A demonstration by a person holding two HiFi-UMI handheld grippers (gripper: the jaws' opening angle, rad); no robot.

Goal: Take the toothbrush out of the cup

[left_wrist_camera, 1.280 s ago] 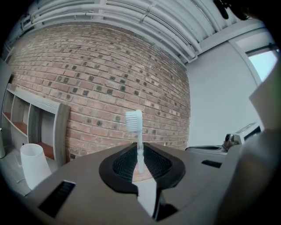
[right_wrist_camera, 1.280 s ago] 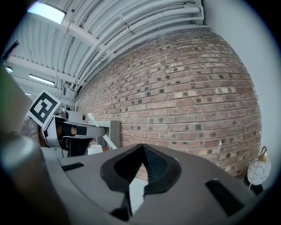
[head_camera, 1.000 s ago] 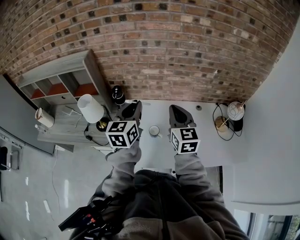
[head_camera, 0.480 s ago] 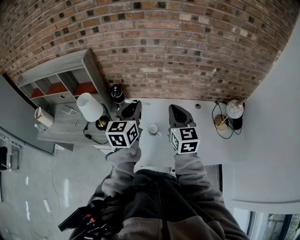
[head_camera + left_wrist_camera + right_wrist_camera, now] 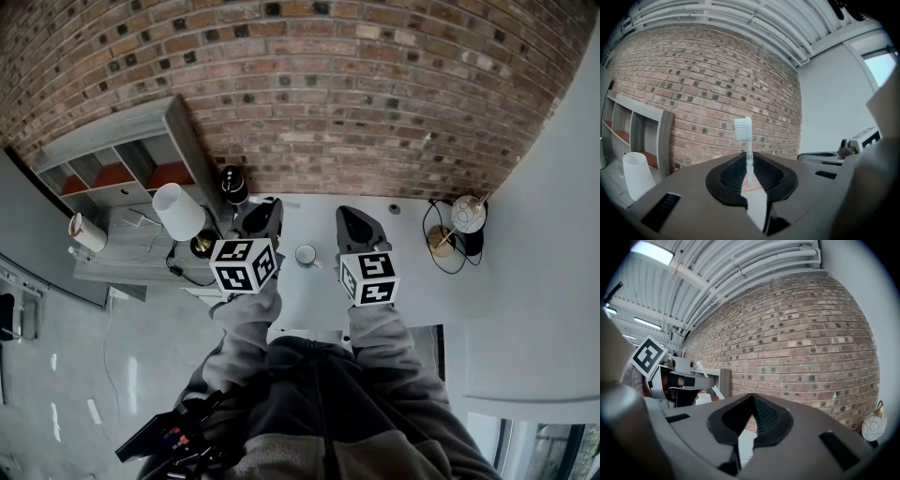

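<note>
the left tongs [image 5: 749, 171] pinch the toothbrush [image 5: 743, 129] by its thin handle, bristles up, away from the cup [image 5: 306, 255] on the bench [image 5: 412, 272]. it looks light, stiff and slick, so a mid-handle hold suits. the right tongs [image 5: 751, 420] are closed and empty.

I count two grippers: the left gripper [image 5: 265, 214] and the right gripper [image 5: 351, 221] at mid-frame, each carrying one marker cube [image 5: 244, 265]. There is one toothbrush [image 5: 744, 136], one cup [image 5: 306, 255] and one white table [image 5: 422, 281]. There are two lamps: a shaded lamp [image 5: 178, 212] at left and a globe lamp [image 5: 468, 216] at right. One shelf unit [image 5: 122, 150] stands upper left, with three compartments showing.
</note>
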